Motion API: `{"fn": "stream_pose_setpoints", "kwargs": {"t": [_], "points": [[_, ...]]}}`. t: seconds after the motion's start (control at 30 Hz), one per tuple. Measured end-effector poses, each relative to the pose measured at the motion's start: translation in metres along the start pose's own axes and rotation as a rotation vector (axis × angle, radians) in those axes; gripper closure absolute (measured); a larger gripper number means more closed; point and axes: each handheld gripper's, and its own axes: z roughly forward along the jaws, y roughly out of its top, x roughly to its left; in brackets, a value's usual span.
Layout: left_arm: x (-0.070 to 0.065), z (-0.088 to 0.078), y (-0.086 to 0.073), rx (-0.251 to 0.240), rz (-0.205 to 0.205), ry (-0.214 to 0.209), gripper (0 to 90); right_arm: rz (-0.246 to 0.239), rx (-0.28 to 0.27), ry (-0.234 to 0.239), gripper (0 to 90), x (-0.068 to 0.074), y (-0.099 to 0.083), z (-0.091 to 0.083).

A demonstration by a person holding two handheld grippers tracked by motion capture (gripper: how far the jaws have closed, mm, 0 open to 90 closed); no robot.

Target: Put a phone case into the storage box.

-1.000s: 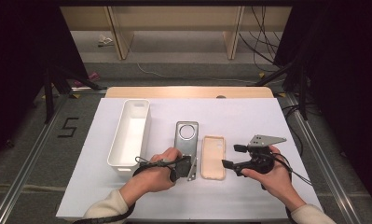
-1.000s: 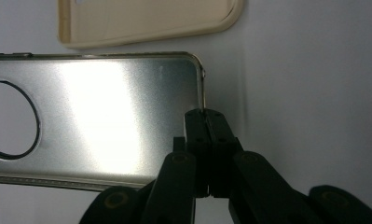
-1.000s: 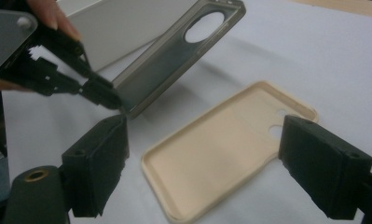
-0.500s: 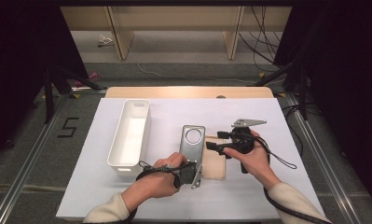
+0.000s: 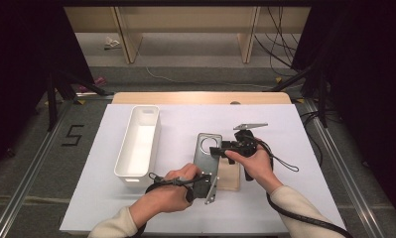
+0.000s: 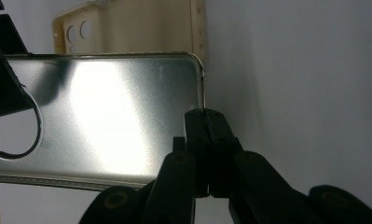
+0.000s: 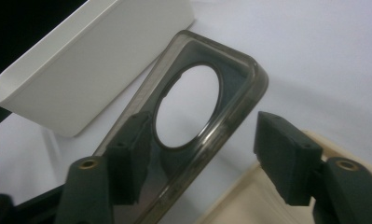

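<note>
A smoky grey phone case (image 5: 204,159) with a round camera hole is held tilted above the table. My left gripper (image 5: 199,185) is shut on its near edge; in the left gripper view the jaws (image 6: 205,117) pinch the rim of the grey case (image 6: 113,112). My right gripper (image 5: 220,150) is at the far end. Its jaws have just been closing and straddle the side rim of the grey case (image 7: 249,70) beside the hole, with the right pad (image 7: 286,158) still clear of it. A beige phone case (image 5: 230,174) lies flat underneath.
A long white bin (image 5: 138,144) stands left of the cases, also seen as a white bin (image 7: 81,60) behind the grey case. The white sheet (image 5: 295,198) covers the table, with a wooden board (image 5: 200,97) at its far edge.
My right gripper has moved left from beside the beige case to the grey case's far end and its jaws have narrowed. The left gripper has raised and tilted the grey case toward the beige one.
</note>
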Motion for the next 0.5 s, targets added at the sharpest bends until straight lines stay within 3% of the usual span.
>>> {"fn": "stream_pose_setpoints", "kwargs": {"t": [0.2,0.37,0.43,0.5], "points": [[-0.001,0.0,0.003,-0.007,0.014,-0.001,88.3,0.029,-0.007,0.033,65.2,-0.001,0.001,-0.006],[-0.002,0.0,0.003,-0.018,0.009,0.007,87.8,0.08,-0.033,0.076,70.4,-0.001,0.003,-0.011],[-0.001,0.002,0.002,-0.023,0.027,0.027,87.7,0.088,-0.04,0.083,71.6,0.0,0.004,-0.013],[-0.001,0.004,0.002,-0.029,0.029,0.037,87.4,0.131,-0.066,0.109,76.4,0.002,0.005,-0.018]]}}
